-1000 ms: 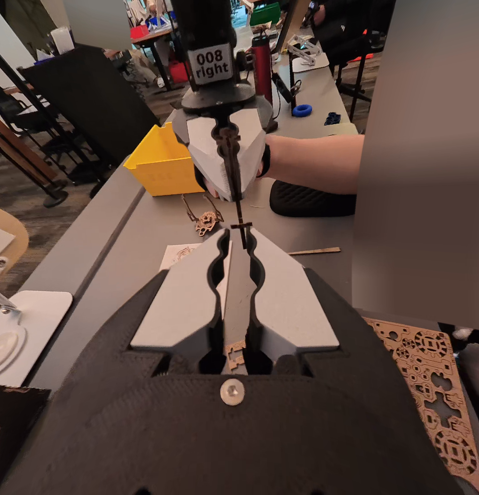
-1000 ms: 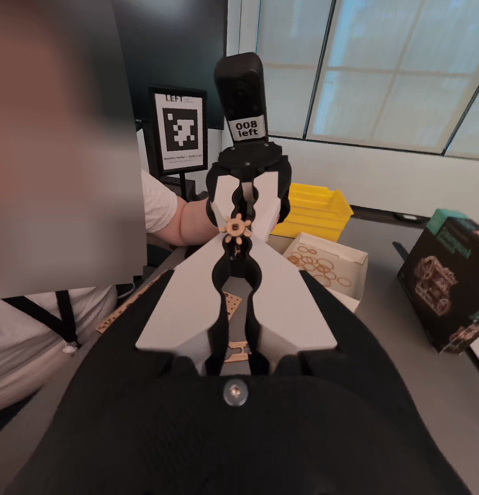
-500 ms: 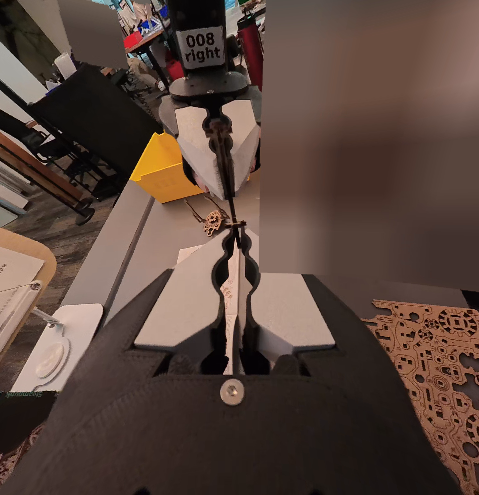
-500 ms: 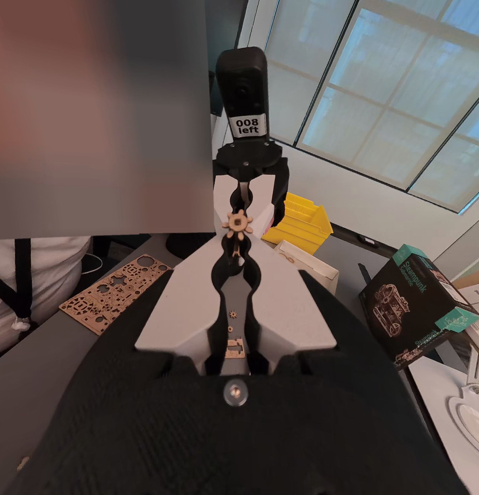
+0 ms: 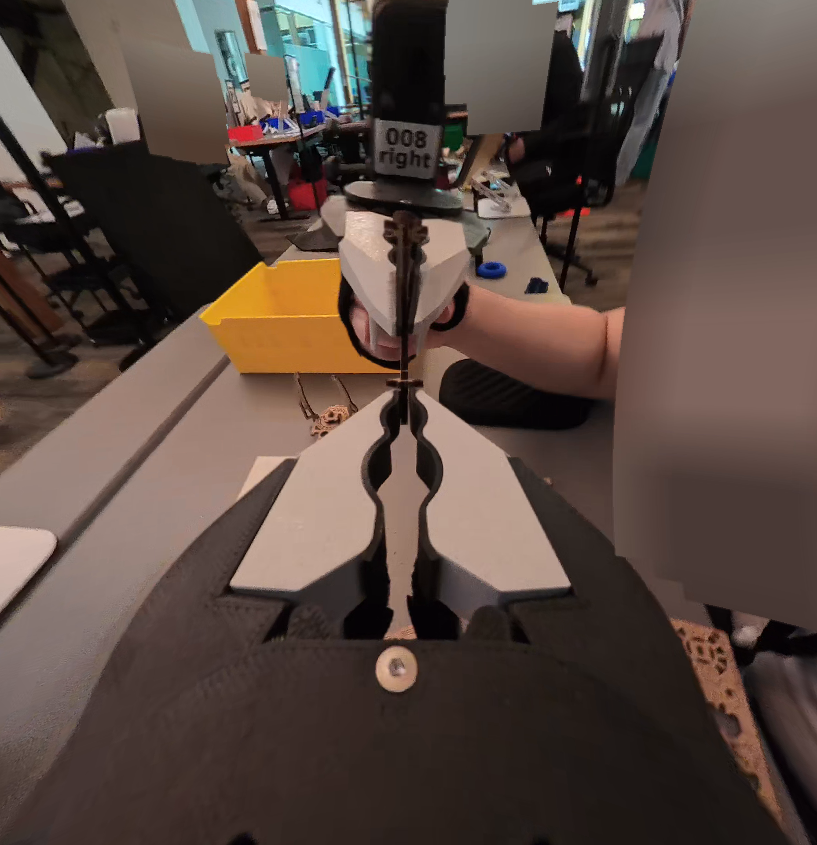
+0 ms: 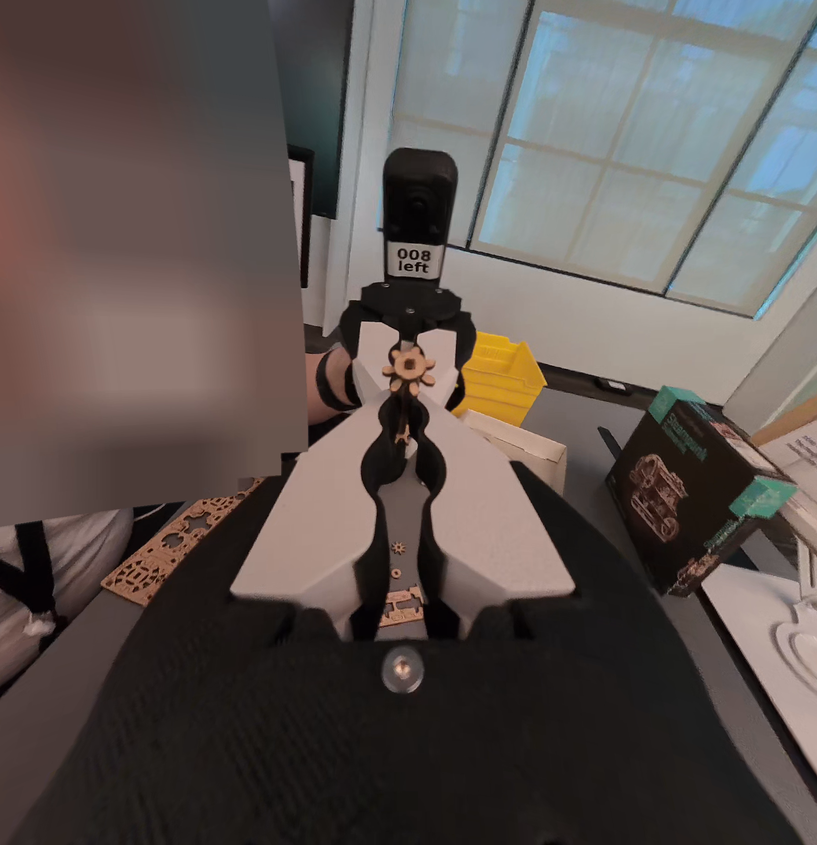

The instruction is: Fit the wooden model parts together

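Your left gripper [image 5: 401, 402] and right gripper [image 6: 404, 398] meet tip to tip in the air above the grey table [image 5: 146, 457]. Your right gripper is clenched on a thin wooden strip [image 5: 403, 320] seen edge-on. Your left gripper is clenched on the small wooden gear [image 6: 408, 366], which sits at the strip's near end. The yellow bin [image 5: 283, 320] stands farther back, left.
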`<state>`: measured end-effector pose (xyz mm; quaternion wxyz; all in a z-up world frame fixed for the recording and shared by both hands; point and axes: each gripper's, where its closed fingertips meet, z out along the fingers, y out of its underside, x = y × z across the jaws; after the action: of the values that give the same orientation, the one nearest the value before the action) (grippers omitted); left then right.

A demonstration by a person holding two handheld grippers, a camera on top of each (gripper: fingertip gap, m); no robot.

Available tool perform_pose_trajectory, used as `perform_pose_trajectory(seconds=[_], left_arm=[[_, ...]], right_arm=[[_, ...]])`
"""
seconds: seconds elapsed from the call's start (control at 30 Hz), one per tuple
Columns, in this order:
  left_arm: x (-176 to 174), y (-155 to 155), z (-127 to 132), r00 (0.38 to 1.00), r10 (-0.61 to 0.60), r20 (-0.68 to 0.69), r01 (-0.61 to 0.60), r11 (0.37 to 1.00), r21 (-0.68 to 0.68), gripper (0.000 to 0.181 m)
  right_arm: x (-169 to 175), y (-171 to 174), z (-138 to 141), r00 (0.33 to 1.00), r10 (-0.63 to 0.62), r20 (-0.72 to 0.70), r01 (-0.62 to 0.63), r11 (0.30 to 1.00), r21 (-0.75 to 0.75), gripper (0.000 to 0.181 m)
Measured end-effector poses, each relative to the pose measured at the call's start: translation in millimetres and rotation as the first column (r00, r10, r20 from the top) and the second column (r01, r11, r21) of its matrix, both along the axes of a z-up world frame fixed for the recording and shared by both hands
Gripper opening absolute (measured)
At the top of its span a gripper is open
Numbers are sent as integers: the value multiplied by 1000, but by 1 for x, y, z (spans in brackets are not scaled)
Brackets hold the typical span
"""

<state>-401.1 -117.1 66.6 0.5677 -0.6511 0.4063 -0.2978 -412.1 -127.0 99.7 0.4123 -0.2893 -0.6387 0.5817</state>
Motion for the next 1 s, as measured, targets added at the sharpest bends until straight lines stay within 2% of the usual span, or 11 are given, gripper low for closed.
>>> perform_pose_trajectory(seconds=[0.03,0.17,0.27,0.33,0.43,0.53,0.7,0.77,0.87,1.0], left_arm=[[-2,4,1,999,15,51,-13,999,-33,0],[-4,11,6,958,16,287,41,981,-191,0],[-8,20,5,925,65,374,26,972,-235,0],[-8,23,0,928,83,362,8,970,-243,0],[-5,23,-2,935,71,348,18,969,-247,5],[-3,23,-5,939,74,337,20,964,-266,8],[10,20,-25,971,43,235,32,953,-302,5],[13,18,-29,977,30,210,36,952,-304,5],[14,17,-30,980,21,196,39,955,-293,0],[18,13,-29,979,-12,202,70,958,-279,0]], right_arm=[[-4,6,0,999,-28,20,29,999,-41,0],[-11,23,8,998,-49,45,59,960,-273,4],[-18,37,12,993,-114,25,114,915,-387,9],[-21,39,8,994,-103,40,110,899,-424,1],[-20,42,5,993,-57,103,101,865,-491,0],[-18,46,8,993,-63,97,104,847,-521,0],[-25,37,0,992,-25,126,87,853,-514,0],[-27,33,-5,988,-35,152,103,881,-461,0],[-30,22,-14,980,-8,198,90,909,-407,0],[-27,19,-7,987,30,158,43,897,-439,0]])
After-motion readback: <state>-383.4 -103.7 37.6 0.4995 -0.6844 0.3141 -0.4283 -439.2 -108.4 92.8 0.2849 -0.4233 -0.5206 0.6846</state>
